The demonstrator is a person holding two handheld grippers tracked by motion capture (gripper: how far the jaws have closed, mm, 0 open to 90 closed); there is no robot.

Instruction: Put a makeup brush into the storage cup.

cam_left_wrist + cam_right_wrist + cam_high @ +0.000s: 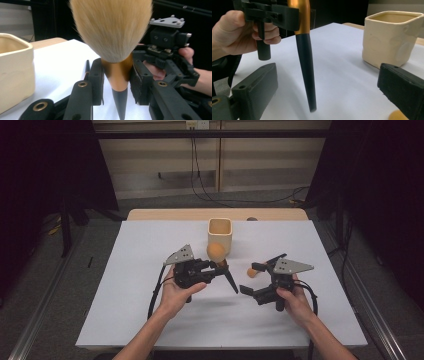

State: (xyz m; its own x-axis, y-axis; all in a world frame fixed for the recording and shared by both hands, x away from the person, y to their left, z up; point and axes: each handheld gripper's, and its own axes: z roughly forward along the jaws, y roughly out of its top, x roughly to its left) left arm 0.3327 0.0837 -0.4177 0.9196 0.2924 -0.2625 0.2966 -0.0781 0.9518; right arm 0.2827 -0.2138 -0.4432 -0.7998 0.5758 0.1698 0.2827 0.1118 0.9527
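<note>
A make-up brush has a wide tan bristle head (112, 27), a gold ferrule (117, 75) and a tapered black handle (307, 72). My left gripper (220, 264) (116, 77) is shut on the ferrule and holds the brush nearly upright over the white sheet, bristles up and handle tip down. My right gripper (260, 275) (328, 92) stands open just to the right, its two pads wide apart on either side of the hanging handle without touching it. A cream square cup (220, 234) (390, 37) (13, 70) stands behind the brush.
A small orange object (252, 271) (396, 116) lies on the sheet by the right gripper's far jaw. The white sheet (150, 310) covers most of the wooden table (165, 214). Black curtains and cables lie beyond the table's far edge.
</note>
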